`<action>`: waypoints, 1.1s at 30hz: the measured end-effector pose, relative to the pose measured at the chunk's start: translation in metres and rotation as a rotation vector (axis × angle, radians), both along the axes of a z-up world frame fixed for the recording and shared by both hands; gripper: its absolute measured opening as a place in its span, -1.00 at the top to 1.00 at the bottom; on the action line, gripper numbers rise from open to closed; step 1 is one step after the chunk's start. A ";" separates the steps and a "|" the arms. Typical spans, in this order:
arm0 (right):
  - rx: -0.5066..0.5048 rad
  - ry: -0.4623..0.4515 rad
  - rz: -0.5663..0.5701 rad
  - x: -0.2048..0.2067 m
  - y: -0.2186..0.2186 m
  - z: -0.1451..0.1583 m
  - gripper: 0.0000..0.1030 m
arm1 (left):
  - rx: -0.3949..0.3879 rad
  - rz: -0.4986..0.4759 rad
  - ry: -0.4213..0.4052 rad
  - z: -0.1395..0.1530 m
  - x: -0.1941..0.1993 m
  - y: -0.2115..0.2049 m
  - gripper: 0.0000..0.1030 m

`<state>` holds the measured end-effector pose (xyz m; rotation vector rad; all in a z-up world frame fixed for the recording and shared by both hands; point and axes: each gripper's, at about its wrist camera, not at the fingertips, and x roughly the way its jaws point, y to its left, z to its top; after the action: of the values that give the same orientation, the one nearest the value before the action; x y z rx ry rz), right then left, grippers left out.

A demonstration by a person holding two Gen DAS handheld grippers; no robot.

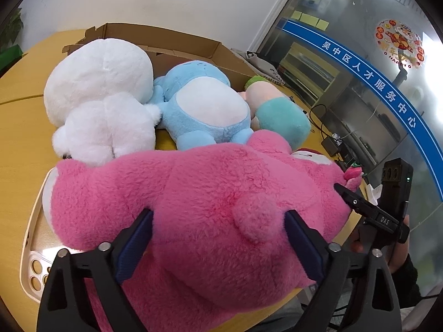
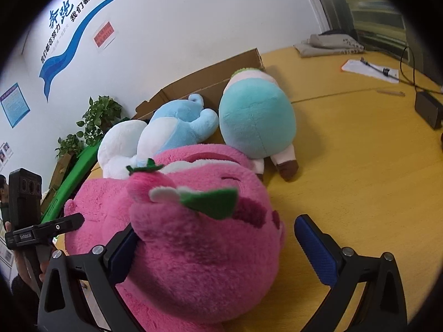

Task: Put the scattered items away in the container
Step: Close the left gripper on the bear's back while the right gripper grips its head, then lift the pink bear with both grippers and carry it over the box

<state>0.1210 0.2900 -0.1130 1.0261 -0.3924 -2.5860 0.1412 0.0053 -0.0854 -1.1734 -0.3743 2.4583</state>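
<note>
A big pink plush bear (image 1: 210, 193) lies on the yellow table (image 2: 360, 152), filling the foreground. My left gripper (image 1: 218, 213) is shut on its body, both blue pads sunk into the fur. Around its head (image 2: 199, 243) my right gripper (image 2: 216, 224) stands open: the left pad touches fur, the right pad is clear. Behind the bear lie a white plush (image 1: 102, 94), a blue plush (image 1: 205, 105) and a teal plush (image 1: 279, 116). They lie at the open side of a low cardboard box (image 1: 166, 41). How far in they lie is hidden.
A beige tray (image 1: 30, 249) sits under the bear at the table's near left edge. A power adapter (image 2: 429, 108) with cables, a paper with a pen (image 2: 368, 69) and a folded grey cloth (image 2: 329, 44) lie to the right. Potted plants (image 2: 97, 121) stand by the wall.
</note>
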 end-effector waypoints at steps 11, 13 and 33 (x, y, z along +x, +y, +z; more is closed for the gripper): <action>-0.073 0.000 0.000 0.010 -0.012 -0.008 -0.51 | -0.046 -0.024 0.005 0.010 0.008 0.003 -0.26; -0.064 0.013 -0.006 0.017 -0.015 -0.004 -0.43 | -0.053 -0.031 0.012 0.014 0.011 0.004 -0.14; -0.067 0.286 0.019 0.020 -0.037 0.114 -0.33 | -0.027 -0.003 0.294 0.130 0.019 -0.021 -0.06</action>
<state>0.1407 0.2531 0.0015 0.6212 -0.3889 -2.6312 0.1602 -0.0156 0.0444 -0.8032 -0.2545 2.5892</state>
